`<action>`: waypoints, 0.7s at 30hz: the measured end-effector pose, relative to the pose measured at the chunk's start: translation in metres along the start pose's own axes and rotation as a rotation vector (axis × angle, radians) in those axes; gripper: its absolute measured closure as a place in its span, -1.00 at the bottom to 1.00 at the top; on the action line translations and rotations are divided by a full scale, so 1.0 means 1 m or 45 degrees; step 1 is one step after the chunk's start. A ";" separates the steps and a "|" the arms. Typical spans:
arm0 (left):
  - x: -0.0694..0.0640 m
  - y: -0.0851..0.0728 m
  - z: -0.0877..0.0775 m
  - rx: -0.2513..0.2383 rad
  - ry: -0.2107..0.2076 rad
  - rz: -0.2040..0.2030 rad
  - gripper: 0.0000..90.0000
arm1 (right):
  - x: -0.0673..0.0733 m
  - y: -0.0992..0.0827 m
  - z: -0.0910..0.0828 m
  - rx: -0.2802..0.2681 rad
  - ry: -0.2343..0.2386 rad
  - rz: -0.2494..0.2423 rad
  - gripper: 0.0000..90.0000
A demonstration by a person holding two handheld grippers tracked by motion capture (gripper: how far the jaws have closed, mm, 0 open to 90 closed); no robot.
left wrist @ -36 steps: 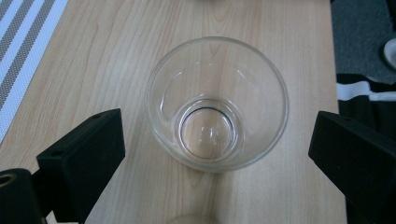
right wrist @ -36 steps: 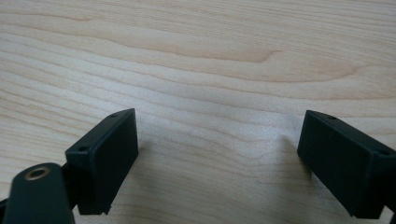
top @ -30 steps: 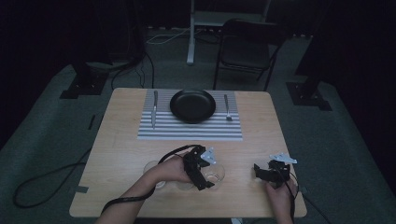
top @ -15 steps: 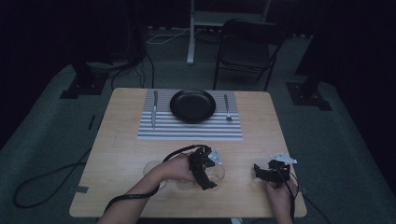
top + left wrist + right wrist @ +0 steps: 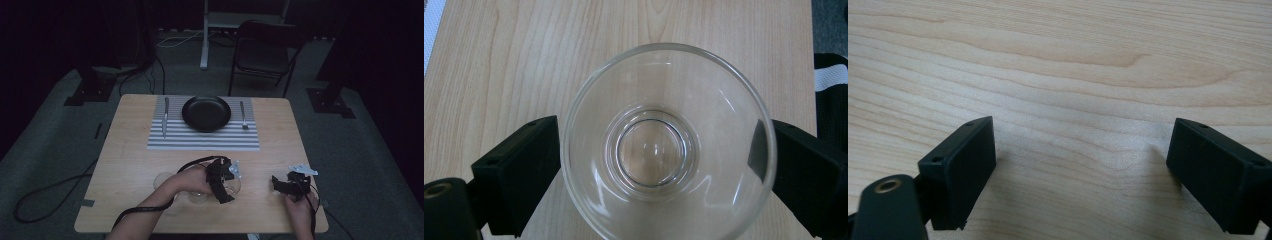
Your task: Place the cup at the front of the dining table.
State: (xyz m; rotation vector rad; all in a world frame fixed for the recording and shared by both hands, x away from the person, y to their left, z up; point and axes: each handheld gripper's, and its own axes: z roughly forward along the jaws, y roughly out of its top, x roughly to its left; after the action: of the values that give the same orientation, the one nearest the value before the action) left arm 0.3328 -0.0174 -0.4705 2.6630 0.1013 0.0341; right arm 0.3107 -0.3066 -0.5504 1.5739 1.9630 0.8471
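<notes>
Item: clear glass (image 5: 666, 145), upright on tabletop (image 5: 574, 50), between the left gripper (image 5: 659, 170) jaws.
Jaws just closing in, pads touching rim sides for lifting; right gripper (image 5: 1080, 165) released, idle.

Plate (image 5: 206, 113) on placemat (image 5: 200, 139) at table's (image 5: 130, 150) far side, knife (image 5: 165, 116) left, fork (image 5: 243, 116) right, glass (image 5: 231, 186) near front edge.

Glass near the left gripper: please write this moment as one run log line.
left gripper: closing, jaws around glass | right gripper: open, nothing between | glass: upright on table
</notes>
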 end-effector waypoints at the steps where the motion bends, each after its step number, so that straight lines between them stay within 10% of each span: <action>1: 0.000 0.001 0.001 0.014 0.007 0.008 -0.85 | 0.000 0.000 0.000 0.000 0.000 0.000 -0.74; 21: 0.001 0.002 0.002 0.041 0.001 0.014 -0.59 | 0.000 0.000 0.000 0.000 0.000 -0.001 -0.74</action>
State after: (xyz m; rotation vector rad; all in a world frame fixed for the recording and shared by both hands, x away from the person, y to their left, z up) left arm 0.3341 -0.0199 -0.4717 2.6959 0.0879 0.0377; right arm 0.3108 -0.3066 -0.5504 1.5728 1.9635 0.8470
